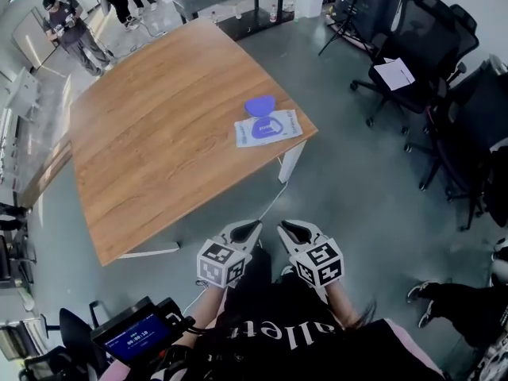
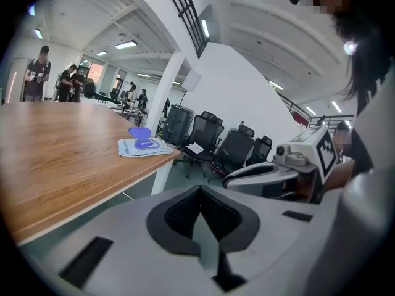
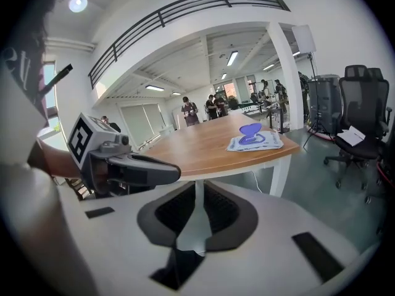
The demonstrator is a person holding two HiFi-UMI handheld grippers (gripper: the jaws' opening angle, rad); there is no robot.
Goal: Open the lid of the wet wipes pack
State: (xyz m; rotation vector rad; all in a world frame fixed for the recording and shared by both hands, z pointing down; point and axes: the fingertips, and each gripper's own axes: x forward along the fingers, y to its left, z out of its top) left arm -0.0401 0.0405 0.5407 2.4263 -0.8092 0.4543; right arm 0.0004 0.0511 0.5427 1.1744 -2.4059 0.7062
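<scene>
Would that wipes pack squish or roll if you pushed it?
The wipes pack lies flat, so it would probably slide on the smooth table, not roll. It looks soft, so it likely sags when lifted. The raised purple lid might wobble.

Large white letters run across the black fabric shirt (image 1: 349, 348) of the person at the bottom edge of the head view; only "alle" reads surely, the letters on either side being unclear. The small black device with a blue screen (image 1: 136, 333) at the lower left shows a line of white digits too small to read. The purple print on the flat white wet wipes pack (image 1: 268, 128), at the right corner of the brown wooden table (image 1: 159, 133), is equally illegible. The cubes on the left gripper (image 1: 252, 227) and right gripper (image 1: 284, 228) bear black-and-white square markers, patterns without letters.
</scene>
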